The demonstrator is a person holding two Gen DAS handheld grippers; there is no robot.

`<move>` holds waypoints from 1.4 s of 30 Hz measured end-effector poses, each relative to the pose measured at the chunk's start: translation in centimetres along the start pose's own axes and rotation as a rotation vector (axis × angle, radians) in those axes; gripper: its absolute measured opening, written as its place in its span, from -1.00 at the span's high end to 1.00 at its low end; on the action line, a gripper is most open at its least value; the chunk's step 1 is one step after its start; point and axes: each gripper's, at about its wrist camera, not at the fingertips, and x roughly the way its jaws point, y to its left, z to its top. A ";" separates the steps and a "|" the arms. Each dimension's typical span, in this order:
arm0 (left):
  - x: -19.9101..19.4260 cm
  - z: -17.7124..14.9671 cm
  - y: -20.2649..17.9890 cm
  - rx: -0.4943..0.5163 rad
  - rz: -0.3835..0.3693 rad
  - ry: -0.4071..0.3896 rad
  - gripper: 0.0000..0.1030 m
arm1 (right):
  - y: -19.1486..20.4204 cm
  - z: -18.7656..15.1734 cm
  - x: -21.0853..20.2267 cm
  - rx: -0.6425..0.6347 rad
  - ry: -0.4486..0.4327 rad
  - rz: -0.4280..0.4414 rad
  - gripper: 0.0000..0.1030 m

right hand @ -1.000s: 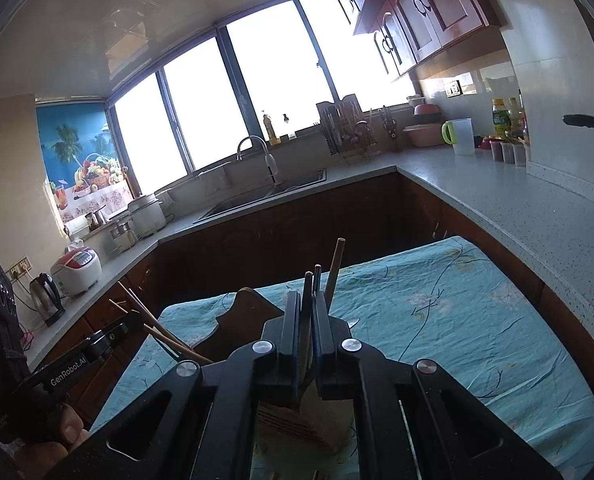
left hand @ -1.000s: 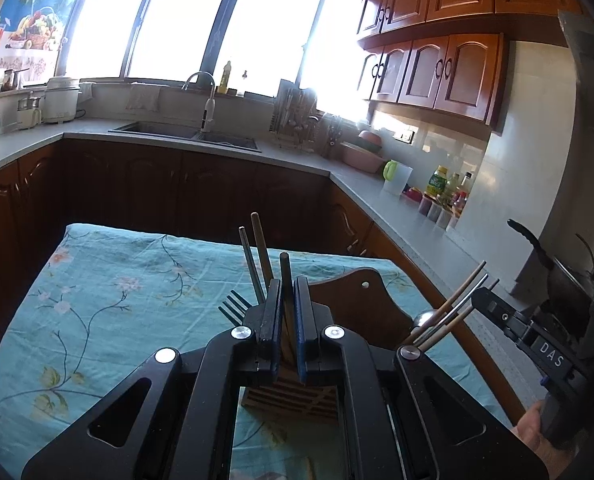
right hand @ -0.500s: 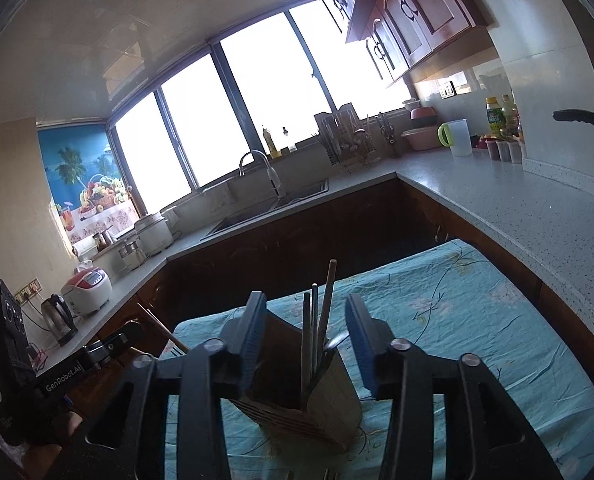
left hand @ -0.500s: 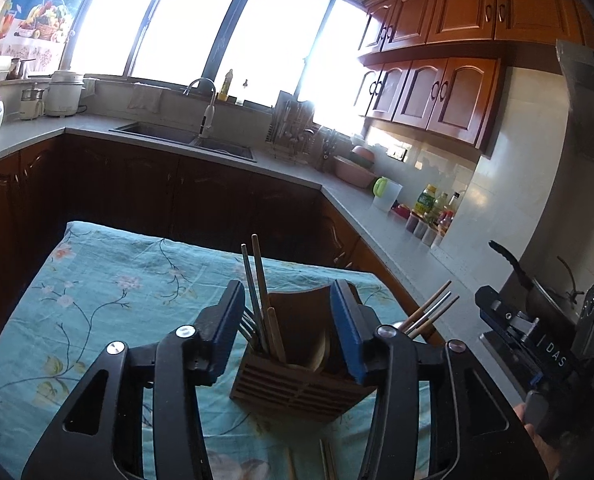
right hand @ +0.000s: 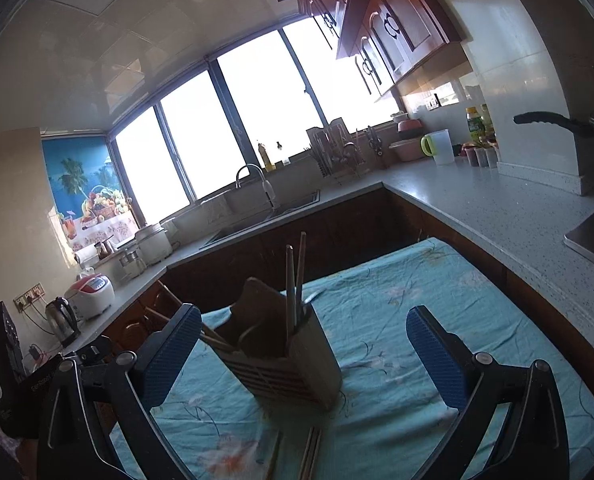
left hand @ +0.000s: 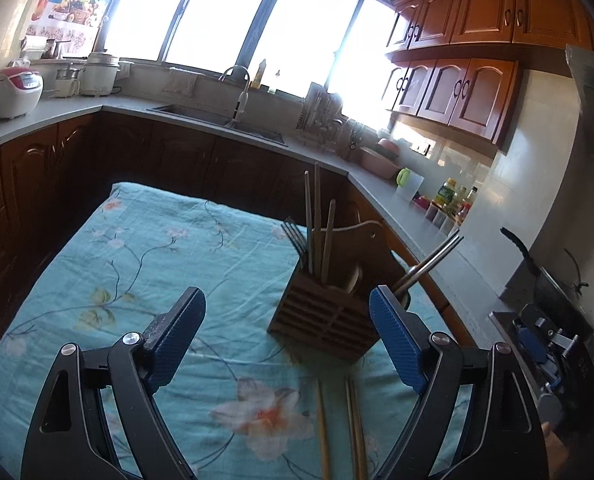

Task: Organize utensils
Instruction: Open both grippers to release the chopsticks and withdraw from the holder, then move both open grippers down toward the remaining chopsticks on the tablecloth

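A wooden slatted utensil holder (left hand: 324,317) stands on the teal floral tablecloth (left hand: 145,264). Chopsticks (left hand: 316,216) and a fork (left hand: 295,236) stand upright in it; more chopsticks (left hand: 433,262) lean out to its right. Loose chopsticks (left hand: 339,424) lie flat on the cloth in front of it. My left gripper (left hand: 283,344) is open and empty, just before the holder. In the right wrist view the holder (right hand: 285,360) stands between the open, empty fingers of my right gripper (right hand: 303,354), with loose chopsticks (right hand: 309,454) below.
A wooden board (left hand: 361,236) stands behind the holder. Dark cabinets and a grey counter (left hand: 413,220) run along the table's far and right sides. A sink (left hand: 221,118), rice cookers (left hand: 15,92) and bottles (left hand: 449,200) sit on the counter.
Both grippers were shut on upright chopsticks at the holder. They opened, let go and drew back. The chopsticks now stand in the holder.
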 end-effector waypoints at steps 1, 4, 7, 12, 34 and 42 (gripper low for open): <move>-0.1 -0.7 0.2 -0.002 0.000 0.013 -0.67 | -0.3 -0.6 -0.3 0.004 0.014 -0.006 -1.00; -0.4 -2.7 0.3 0.007 0.007 0.056 -0.67 | -1.0 -2.5 -1.3 0.013 0.052 -0.021 -1.00; -0.5 -4.7 0.3 0.025 0.015 0.094 -0.67 | -1.5 -4.4 -2.4 0.014 0.084 -0.037 -1.00; -0.2 -7.6 0.3 0.049 0.026 0.165 -0.67 | -2.2 -7.1 -3.4 0.014 0.130 -0.065 -1.00; 9.9 -13.7 -5.7 0.329 0.134 0.469 -0.13 | -4.2 -9.7 -2.5 0.041 0.231 -0.112 -0.99; 7.7 -14.4 -2.9 0.339 0.166 0.469 -0.11 | -2.0 -11.2 2.7 -0.035 0.384 -0.086 -0.21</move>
